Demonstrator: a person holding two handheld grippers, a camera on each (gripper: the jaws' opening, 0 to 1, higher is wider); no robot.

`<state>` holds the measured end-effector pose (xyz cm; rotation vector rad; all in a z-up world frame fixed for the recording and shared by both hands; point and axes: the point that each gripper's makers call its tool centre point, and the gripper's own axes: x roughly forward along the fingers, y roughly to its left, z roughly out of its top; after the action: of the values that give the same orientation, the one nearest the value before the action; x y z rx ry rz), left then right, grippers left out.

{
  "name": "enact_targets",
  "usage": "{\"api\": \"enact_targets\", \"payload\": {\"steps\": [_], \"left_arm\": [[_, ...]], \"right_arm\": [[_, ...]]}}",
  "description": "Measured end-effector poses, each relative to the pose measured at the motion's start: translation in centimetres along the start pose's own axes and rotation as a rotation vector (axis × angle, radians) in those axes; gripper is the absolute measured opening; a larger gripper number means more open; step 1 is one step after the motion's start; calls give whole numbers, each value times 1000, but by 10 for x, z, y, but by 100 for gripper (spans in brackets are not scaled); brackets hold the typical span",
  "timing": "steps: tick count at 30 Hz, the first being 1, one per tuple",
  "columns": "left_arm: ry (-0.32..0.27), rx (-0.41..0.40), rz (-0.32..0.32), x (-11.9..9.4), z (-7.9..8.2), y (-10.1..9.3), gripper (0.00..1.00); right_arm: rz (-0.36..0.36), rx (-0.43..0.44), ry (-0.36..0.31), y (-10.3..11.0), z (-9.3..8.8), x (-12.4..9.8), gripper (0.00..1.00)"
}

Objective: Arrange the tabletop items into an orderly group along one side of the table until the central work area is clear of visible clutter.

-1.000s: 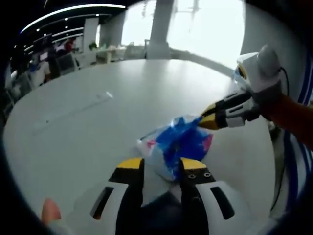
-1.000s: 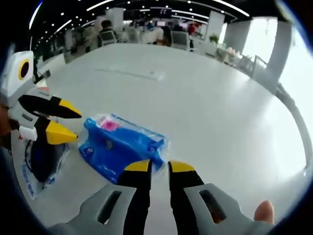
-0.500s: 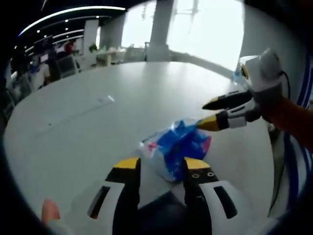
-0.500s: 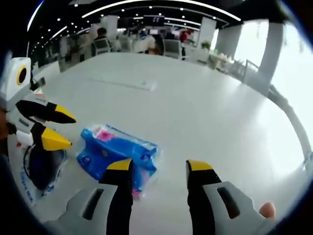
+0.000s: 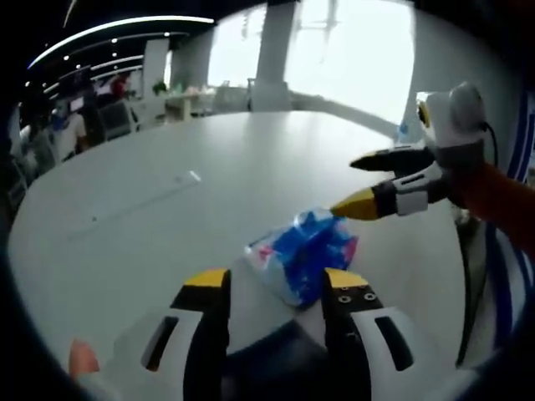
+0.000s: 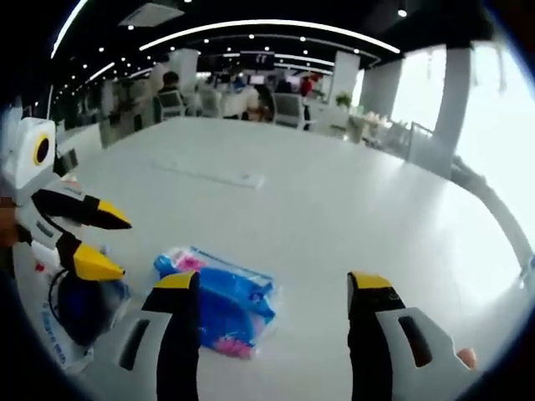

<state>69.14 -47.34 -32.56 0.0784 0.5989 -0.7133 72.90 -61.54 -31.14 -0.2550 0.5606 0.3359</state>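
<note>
A blue plastic packet (image 6: 224,309) is lying on the white table (image 6: 334,192), near its edge. The right gripper (image 6: 273,288) and left gripper (image 5: 269,280) are hovering over it, both released, gripping nothing.

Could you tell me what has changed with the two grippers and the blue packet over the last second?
The right gripper was shut on an edge of the blue packet a second ago; its jaws have since spread wide, letting go. The left gripper has also opened somewhat, the packet's end still lying between its jaws without being clamped. The packet stays on the white table, as does the bag beside it.
</note>
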Motion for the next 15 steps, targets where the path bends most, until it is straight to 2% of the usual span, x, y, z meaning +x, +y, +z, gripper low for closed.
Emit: {"api": "enact_targets", "payload": {"steps": [10, 15], "left_arm": [[-25, 25, -54, -14, 4, -9, 59], [-28, 41, -81, -23, 1, -12, 62]], "right_arm": [[56, 14, -25, 12, 1, -12, 76], [74, 14, -35, 18, -1, -21, 76]]}}
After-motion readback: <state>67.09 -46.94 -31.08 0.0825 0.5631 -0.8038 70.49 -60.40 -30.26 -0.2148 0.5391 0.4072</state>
